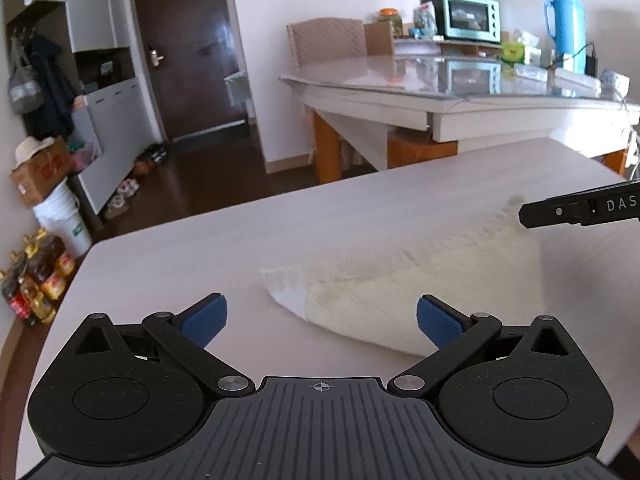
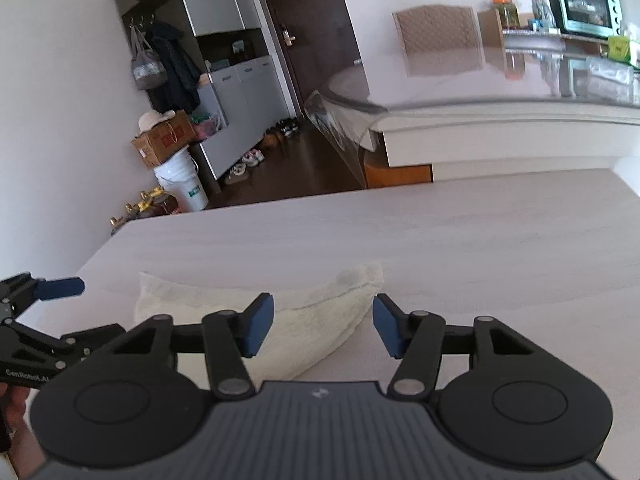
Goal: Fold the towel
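Cream terry towel (image 1: 420, 296) lies on the table (image 1: 240, 240) just ahead of both claws, already doubled over at least once — edges look uneven. Left gripper (image 1: 322, 320) and right gripper (image 2: 323, 326) both gape wide, holding nothing. Maybe another fold left, can't tell.

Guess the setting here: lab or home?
Most likely a home dining and entry area: a toaster oven and thermos on a dining table, shoes by the front door.
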`<state>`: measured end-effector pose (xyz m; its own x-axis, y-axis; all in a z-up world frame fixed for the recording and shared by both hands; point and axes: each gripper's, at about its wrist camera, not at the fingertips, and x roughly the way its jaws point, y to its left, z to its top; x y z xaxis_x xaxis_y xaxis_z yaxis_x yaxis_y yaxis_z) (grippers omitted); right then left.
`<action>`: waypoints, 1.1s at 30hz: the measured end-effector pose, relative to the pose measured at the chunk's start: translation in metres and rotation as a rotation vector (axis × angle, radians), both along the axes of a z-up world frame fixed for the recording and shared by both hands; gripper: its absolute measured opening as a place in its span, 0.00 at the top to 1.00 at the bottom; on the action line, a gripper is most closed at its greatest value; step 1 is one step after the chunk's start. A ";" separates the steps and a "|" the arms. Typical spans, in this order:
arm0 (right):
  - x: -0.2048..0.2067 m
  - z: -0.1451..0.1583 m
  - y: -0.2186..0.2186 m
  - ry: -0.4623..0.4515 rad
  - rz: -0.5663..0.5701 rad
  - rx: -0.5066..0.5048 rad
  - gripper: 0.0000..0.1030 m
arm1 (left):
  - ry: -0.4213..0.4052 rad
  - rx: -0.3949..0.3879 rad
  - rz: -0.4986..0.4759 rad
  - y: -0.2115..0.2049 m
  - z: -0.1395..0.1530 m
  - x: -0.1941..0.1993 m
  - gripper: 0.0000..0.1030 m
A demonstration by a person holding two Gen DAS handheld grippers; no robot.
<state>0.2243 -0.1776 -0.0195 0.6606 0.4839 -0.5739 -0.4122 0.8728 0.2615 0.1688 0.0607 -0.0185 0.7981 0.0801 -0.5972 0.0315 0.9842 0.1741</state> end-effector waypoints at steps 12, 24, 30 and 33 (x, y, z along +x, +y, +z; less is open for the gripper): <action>0.001 0.000 -0.004 -0.043 -0.045 0.003 0.91 | 0.031 0.005 -0.038 -0.004 -0.019 0.012 0.00; -0.091 0.033 0.065 -0.103 0.462 0.152 0.93 | -0.033 0.116 0.113 0.057 0.020 -0.039 0.00; -0.135 0.018 0.114 -0.080 0.687 0.121 0.93 | -0.038 0.130 0.185 0.084 0.030 -0.060 0.00; -0.142 0.011 0.127 -0.077 0.752 0.095 0.93 | -0.038 0.124 0.179 0.086 0.032 -0.063 0.00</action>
